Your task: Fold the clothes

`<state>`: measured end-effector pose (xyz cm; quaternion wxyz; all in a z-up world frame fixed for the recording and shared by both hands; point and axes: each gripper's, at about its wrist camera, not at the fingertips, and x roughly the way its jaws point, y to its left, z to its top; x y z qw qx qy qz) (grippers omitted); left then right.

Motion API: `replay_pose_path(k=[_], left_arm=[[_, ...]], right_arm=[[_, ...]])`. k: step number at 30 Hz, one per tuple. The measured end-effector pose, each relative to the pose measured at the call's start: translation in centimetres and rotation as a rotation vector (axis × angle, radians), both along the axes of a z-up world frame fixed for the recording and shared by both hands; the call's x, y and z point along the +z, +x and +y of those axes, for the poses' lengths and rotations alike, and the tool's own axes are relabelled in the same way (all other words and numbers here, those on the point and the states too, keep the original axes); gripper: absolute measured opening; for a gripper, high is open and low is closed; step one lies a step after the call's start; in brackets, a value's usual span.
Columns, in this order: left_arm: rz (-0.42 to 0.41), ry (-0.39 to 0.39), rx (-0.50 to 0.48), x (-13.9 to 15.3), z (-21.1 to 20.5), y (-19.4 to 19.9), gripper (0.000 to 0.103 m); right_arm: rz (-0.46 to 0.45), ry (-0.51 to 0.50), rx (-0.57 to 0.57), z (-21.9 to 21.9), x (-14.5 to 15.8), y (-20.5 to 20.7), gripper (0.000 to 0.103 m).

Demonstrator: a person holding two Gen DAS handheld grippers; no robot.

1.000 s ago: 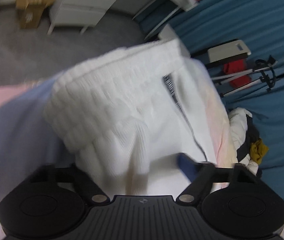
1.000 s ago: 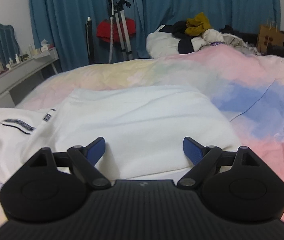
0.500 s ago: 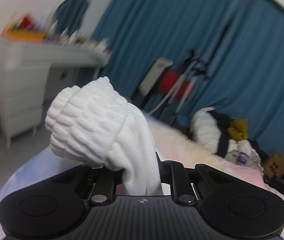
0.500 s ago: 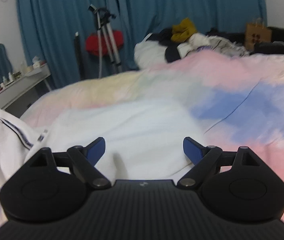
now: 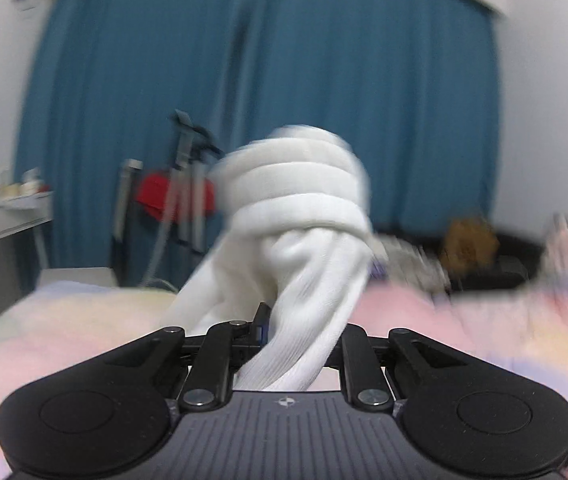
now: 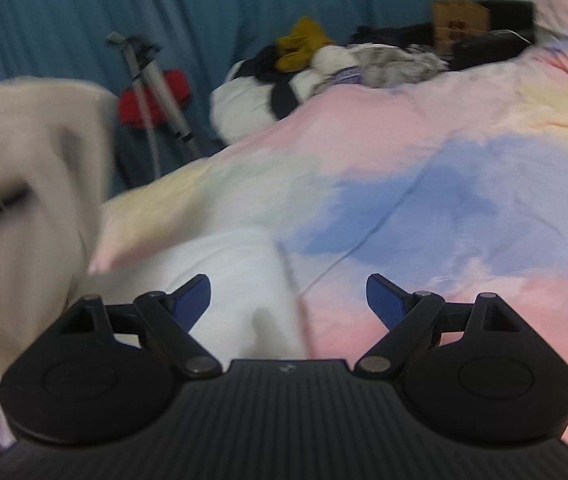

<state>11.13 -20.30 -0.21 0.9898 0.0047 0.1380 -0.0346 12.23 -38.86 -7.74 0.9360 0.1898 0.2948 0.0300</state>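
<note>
A white ribbed garment [image 5: 296, 216] is bunched up and lifted above the bed, blurred by motion. My left gripper [image 5: 296, 332] is shut on its fabric, which hides the fingertips. In the right wrist view the same white garment [image 6: 24, 184] hangs at the left edge, with a dark stripe across it, and part of it lies on the bed [image 6: 240, 272]. My right gripper [image 6: 288, 296] stands open over the bedcover, nothing between its blue fingers [image 6: 384, 296].
The bed has a pink, blue and yellow cover [image 6: 444, 168]. A pile of clothes [image 6: 324, 60] lies at its far edge. A tripod with a red item [image 6: 152, 92] stands before blue curtains [image 5: 264, 80]. A brown paper bag [image 6: 460, 20] sits far right. A desk [image 5: 0, 224] is left.
My left gripper closed on the white garment, lifted it off the bed and rolled upright. The right gripper swung rightward, staying open; the garment now hangs at its left.
</note>
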Motion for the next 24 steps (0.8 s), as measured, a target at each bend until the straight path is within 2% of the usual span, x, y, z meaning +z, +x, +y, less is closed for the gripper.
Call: replay_pose_path(k=[4,7,12,16,19,20,24], left_arm=[[0.127,0.198,-0.094,-7.3,-6.4,1.8,0.017],[0.084,0.321,-0.114,-10.5,-7.5,0.8,0.020],[0.120,0.321,-0.181,-9.6,-5.6,0.1,0.031],[0.151,0.325,-0.247,-8.1,-0.9,-2.6,0.058],[0.142,0.340,-0.271,-6.8,1.8,-5.9,0.068],[0.139,0.359,-0.274,-6.7,2.6,-6.6,0.071],[0.146,0.417,-0.252,-6.8,5.7,-9.3,0.072]], right_arm=[[-0.010,0.100,-0.039,-2.7,-1.0,0.4,0.087],[-0.001,0.132,-0.035,-2.9,-1.8,0.9,0.087],[0.005,0.135,0.016,-1.4,-2.5,1.8,0.086],[-0.015,0.107,0.025,-0.3,-2.2,1.5,0.086],[-0.015,0.095,0.021,0.0,-1.8,1.3,0.087],[-0.029,0.142,0.033,-0.3,-1.9,1.1,0.087],[-0.055,0.354,0.059,-1.6,-2.5,0.7,0.087]])
